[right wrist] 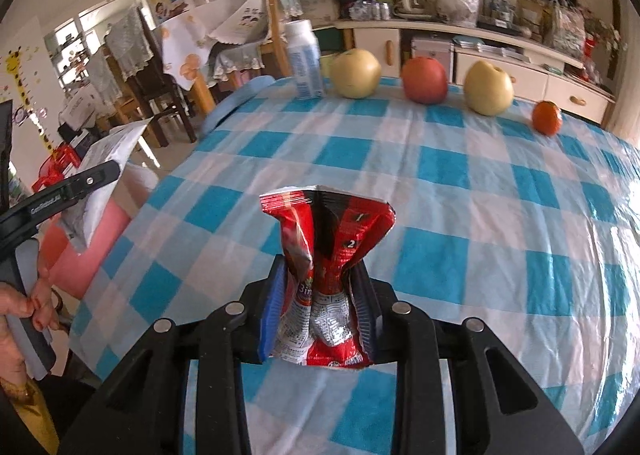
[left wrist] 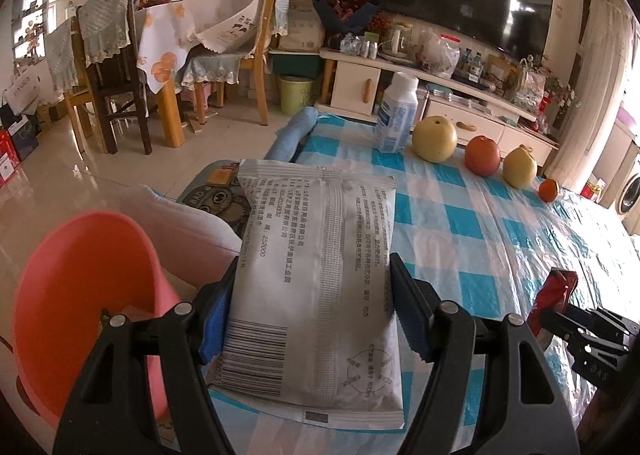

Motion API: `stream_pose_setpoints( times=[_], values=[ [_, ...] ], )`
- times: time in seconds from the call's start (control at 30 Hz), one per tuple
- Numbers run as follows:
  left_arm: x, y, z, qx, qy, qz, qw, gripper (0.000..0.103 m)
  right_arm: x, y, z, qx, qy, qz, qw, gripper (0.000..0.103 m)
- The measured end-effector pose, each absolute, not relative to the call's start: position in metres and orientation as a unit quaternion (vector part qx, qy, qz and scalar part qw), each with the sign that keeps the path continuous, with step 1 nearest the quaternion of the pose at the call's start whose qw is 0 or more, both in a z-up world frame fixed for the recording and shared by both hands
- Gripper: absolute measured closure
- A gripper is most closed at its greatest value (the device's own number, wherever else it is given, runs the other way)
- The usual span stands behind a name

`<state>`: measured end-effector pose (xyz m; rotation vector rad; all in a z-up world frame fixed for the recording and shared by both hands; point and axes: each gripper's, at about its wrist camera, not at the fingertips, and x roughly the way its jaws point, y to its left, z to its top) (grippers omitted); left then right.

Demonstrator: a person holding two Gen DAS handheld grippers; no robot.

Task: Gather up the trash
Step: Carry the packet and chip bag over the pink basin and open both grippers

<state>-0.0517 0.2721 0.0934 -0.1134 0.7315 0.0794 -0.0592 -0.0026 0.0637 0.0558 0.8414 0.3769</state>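
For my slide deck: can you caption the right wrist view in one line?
Right gripper clamps a crumpled red wrapper above the blue-checked tablecloth, fruit lined up at its far edge.

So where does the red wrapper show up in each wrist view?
Left wrist: red wrapper at the far right edge, gripped in the right tongs.
Right wrist: red wrapper at centre, crumpled between the tongs, above the checked tablecloth.
Shared landmark: white bottle beside the row of fruit.

Left gripper (left wrist: 312,295): jaws clamped on a white packet (left wrist: 316,275). Right gripper (right wrist: 320,299): jaws pinching a crumpled red wrapper (right wrist: 324,255). Left hand (right wrist: 24,311) grips its handle.
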Motion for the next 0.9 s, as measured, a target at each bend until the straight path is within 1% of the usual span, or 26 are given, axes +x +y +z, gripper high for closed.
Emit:
stream_pose_setpoints(
  times=[0.9],
  values=[
    [-0.079, 0.342, 0.107, -0.098, 0.329, 0.116, 0.932, 0.033, -0.086, 0.109, 0.094, -0.040, 0.384, 0.269, 0.882, 0.072]
  ],
)
